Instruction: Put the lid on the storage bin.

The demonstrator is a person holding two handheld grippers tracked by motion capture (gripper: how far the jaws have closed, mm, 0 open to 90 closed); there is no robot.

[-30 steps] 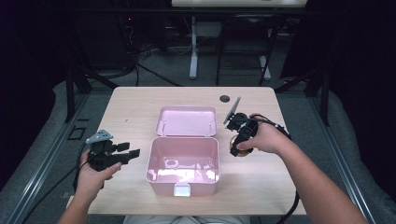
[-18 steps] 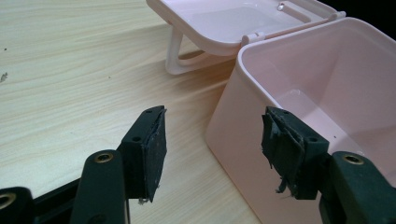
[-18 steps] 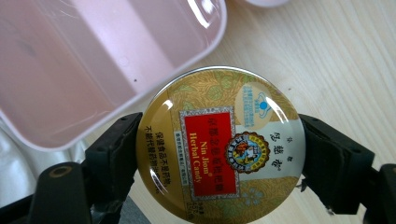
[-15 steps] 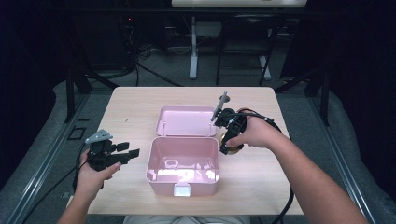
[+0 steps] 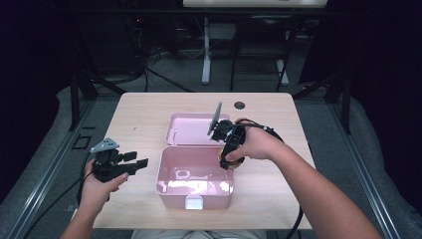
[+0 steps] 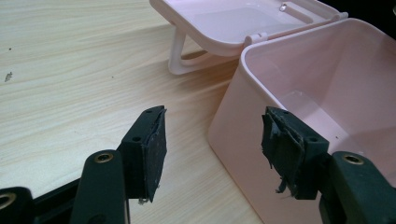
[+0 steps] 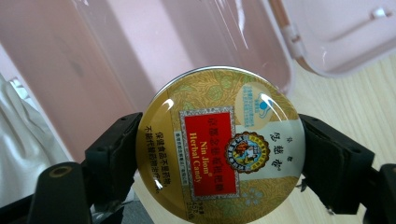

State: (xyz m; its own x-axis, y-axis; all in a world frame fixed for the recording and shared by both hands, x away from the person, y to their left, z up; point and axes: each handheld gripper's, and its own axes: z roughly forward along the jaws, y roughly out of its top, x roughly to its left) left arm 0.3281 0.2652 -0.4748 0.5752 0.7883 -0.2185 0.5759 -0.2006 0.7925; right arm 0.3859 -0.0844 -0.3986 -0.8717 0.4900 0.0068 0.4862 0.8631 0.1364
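A pink plastic box (image 5: pixel 162 172) stands open mid-table, its lid (image 5: pixel 191 128) laid flat behind it. My right gripper (image 5: pixel 230 158) hangs over the box's right rim, pointing down, shut on a round gold candy tin (image 5: pixel 235 162). In the right gripper view the tin (image 7: pixel 219 144), with its red label, sits clamped between both jaws (image 7: pixel 219 158) above the box's inside (image 7: pixel 93 56). My left gripper (image 5: pixel 142 163) hovers open just left of the box. Its view shows the near corner wall (image 6: pixel 238 135) between the spread jaws (image 6: pixel 212 149), which hold nothing.
The box's carry handle (image 6: pixel 180 56) rests on the wood under the lid's edge (image 6: pixel 224 23). A small dark hole (image 5: pixel 239 105) marks the table near its far edge. Bare wood lies left of the box. Dark floor, cables and stands surround the table.
My right gripper has carried the tin leftward and nearer, from beside the lid to over the box's right rim. The left gripper has stayed put.
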